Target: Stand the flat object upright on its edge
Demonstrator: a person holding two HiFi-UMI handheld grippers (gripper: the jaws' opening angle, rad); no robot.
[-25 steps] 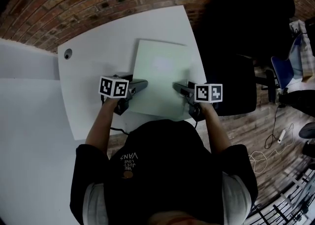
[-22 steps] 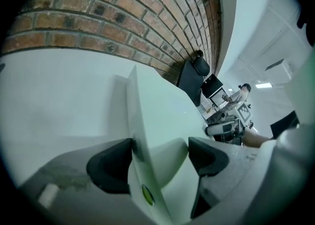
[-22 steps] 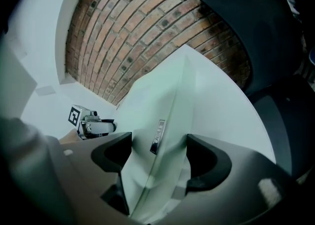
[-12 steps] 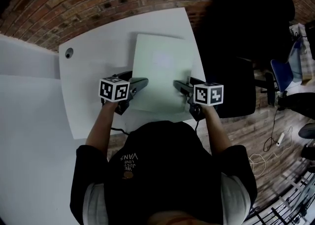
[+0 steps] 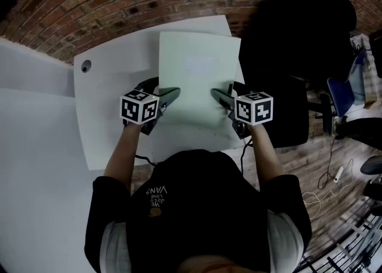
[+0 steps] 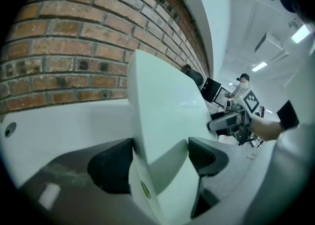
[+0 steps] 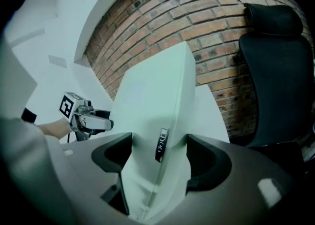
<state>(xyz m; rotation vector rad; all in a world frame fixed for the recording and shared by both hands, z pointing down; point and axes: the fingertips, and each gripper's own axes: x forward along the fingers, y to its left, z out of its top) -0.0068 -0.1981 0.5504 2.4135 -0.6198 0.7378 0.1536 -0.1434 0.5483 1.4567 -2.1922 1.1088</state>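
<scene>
Tilted steeper, board (image 5: pixel 197 66) rides between left gripper (image 5: pixel 170 95) and right gripper (image 5: pixel 218 96).

The left gripper (image 5: pixel 171 95) and right gripper (image 5: pixel 219 97) are held forward, jaws closed on opposite side edges of the flat panel (image 5: pixel 197 63).

Pale flat board (image 7: pixel 147 91) tight between jaws of right claw (image 7: pixel 158 156)
</scene>
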